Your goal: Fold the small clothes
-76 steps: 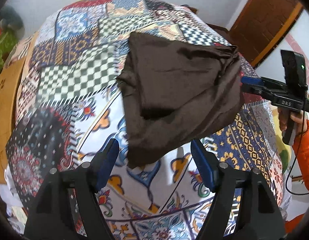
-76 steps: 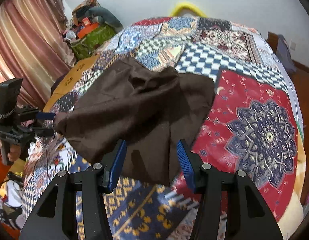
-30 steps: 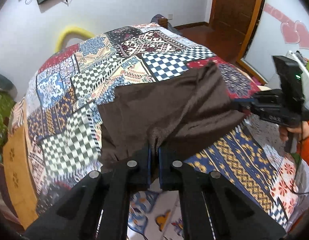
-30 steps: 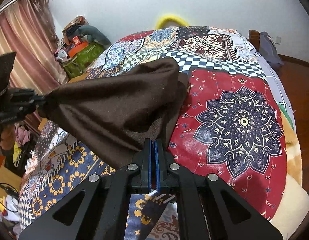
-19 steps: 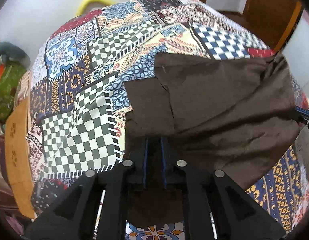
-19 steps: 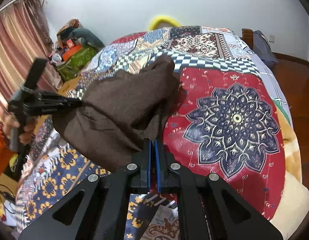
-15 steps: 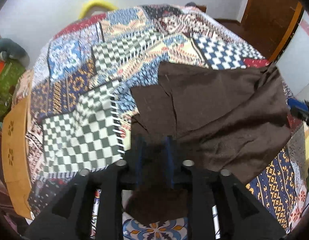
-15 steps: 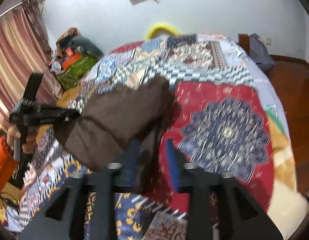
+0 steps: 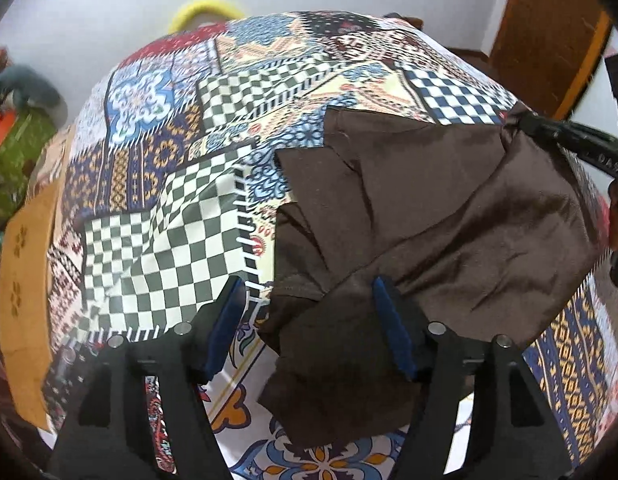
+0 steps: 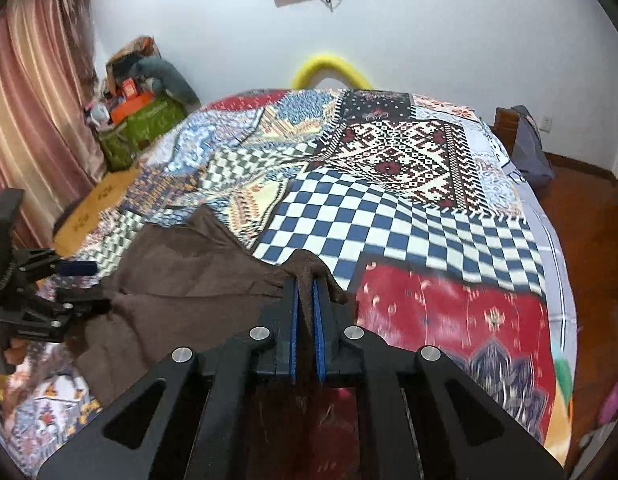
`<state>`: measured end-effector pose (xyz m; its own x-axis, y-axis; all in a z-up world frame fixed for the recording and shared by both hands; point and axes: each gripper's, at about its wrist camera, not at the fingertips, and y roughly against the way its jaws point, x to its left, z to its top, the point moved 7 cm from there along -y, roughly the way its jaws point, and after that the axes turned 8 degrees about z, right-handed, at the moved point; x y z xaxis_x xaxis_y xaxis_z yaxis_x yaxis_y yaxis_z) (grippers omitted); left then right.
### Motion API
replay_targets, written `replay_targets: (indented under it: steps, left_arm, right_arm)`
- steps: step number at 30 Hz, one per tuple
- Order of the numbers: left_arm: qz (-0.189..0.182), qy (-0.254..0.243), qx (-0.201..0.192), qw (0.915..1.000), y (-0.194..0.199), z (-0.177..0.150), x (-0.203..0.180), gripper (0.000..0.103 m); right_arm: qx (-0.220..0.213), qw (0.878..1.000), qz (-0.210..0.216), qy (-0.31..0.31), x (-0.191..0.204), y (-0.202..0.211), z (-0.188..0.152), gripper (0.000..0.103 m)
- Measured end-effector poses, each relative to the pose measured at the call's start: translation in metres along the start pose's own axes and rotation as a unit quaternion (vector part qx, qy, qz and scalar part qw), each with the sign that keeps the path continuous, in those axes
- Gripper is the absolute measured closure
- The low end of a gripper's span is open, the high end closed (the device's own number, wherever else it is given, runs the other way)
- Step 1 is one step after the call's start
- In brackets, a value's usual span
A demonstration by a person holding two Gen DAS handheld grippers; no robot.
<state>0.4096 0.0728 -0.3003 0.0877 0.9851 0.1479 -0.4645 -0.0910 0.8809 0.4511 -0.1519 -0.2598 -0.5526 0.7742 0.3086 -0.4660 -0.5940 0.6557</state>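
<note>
Under your grippers the patchwork bedspread [image 10: 409, 208] covers the bed nearly edge to edge. Its right edge curves down toward the wooden floor [image 10: 589, 216], and its far edge stops just short of the white wall [image 10: 429, 28], where a yellow hoop [image 10: 329, 68] rises behind it. The right half of the spread, the blue-and-white checks and the red panel, lies bare and open. On the left a pink curtain [image 10: 33, 112] hangs close to the bed, with an orange-brown flat board [image 9: 25, 280] lying along that edge.

The brown cloth [image 9: 429, 216] lies partly spread on the near-left part of the bedspread, creased and folded over itself, its far edge flat on the pattern and its right-hand corner lifted.

Beside the curtain a green bag [image 10: 145, 124] stands open and stuffed with orange and grey items that are too blurred to name.

Your right gripper [image 10: 305, 320] is clenched on a bunched corner of the cloth. Your left gripper [image 9: 309, 324] is released, fingers spread wide, with the cloth's near edge lying loose between them.
</note>
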Motion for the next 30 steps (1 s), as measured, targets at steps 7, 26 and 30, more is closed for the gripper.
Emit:
replay_targets:
  steps: [7,26,30]
  left_arm:
    - [0.021,0.041,-0.011,0.9989,0.001,-0.003,0.025,0.028]
    - [-0.021,0.028,-0.029,0.999,0.025,-0.005,-0.021,0.025]
    - [-0.015,0.034,-0.026,0.999,0.009,-0.012,-0.016,0.017]
  right_arm:
    - [0.028,1.0,-0.014,0.0,-0.011,-0.017,-0.001,0.097]
    - [0.016,0.993,0.061,0.096,0.094,0.006,-0.02,0.064]
    - [0.041,0.994,0.06,0.085,0.08,-0.022,-0.024,0.064]
